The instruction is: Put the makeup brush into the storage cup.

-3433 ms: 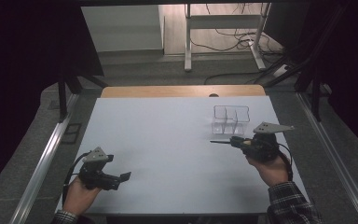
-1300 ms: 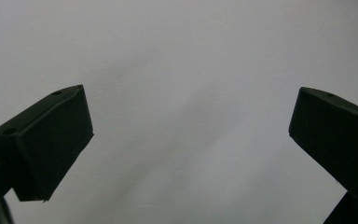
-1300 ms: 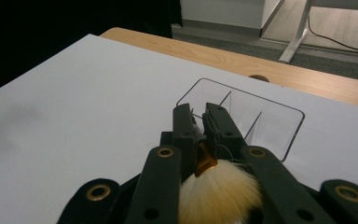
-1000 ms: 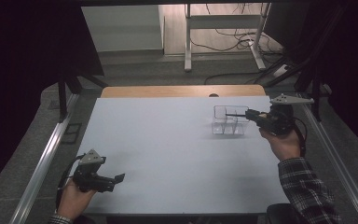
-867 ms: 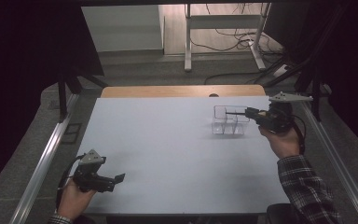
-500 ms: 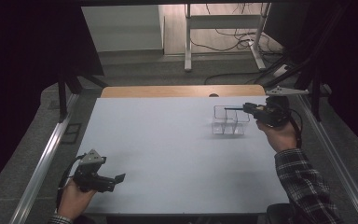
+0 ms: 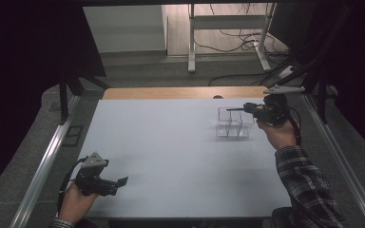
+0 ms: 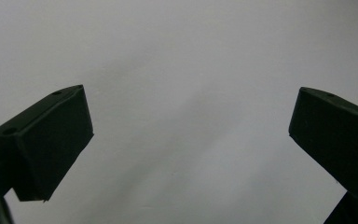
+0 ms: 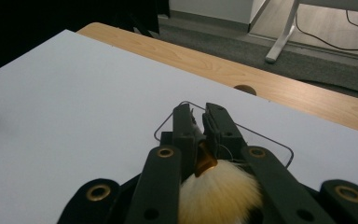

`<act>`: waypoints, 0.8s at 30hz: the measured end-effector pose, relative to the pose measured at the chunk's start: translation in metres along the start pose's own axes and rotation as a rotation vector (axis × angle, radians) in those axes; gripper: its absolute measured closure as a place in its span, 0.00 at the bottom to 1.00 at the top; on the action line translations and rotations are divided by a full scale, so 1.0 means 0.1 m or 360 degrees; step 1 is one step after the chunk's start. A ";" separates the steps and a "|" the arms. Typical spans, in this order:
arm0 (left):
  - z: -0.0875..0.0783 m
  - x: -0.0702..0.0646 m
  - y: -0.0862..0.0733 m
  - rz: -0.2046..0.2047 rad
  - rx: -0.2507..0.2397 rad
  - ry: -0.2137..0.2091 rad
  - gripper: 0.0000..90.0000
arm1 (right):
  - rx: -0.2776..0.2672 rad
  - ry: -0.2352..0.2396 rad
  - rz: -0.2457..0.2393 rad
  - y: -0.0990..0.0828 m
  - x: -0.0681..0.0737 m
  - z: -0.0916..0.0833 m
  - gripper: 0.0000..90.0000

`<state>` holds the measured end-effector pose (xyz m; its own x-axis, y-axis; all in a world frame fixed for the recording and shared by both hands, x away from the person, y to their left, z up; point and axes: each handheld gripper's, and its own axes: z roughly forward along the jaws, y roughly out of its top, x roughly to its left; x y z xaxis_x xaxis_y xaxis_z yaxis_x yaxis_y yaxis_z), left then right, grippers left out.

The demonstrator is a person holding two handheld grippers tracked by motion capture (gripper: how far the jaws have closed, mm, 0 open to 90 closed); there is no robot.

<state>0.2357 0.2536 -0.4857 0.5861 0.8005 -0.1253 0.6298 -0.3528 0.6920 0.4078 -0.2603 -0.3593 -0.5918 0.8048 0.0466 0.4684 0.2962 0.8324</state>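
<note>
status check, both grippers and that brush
Left hand-held gripper open, low at near edge. Right hand-held gripper shut on brush, over clear organizer. Nothing in the way.

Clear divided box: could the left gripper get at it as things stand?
Probably yes, with a long reach: the left gripper is open at the near-left corner, bare table between, though the right gripper hovers over the box.

Light: bright floor patch at twelve o'clock beyond the table; sides fall to black.
Tabletop: evenly lit, soft bluish-white, no glare.
Focus: left gripper jaws blurred, dim grey; brush bristles soft.
Grain: mild overall.
</note>
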 end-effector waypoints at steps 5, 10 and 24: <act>0.00 0.00 0.00 0.0002 0.0001 0.0000 0.00 | 0.0029 -0.0008 -0.0004 0.00 0.00 0.07 0.92; 0.00 0.00 0.00 0.0002 0.0005 0.0000 0.00 | 0.0054 -0.0011 -0.0010 -0.02 0.01 0.15 0.92; 0.00 0.00 0.00 0.0005 0.0006 -0.0002 0.00 | 0.0108 -0.0028 -0.0047 -0.05 0.04 0.33 0.92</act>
<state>0.2358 0.2532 -0.4860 0.5887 0.7989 -0.1238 0.6300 -0.3574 0.6895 0.4244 -0.2413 -0.3810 -0.5944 0.8041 0.0123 0.4945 0.3534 0.7941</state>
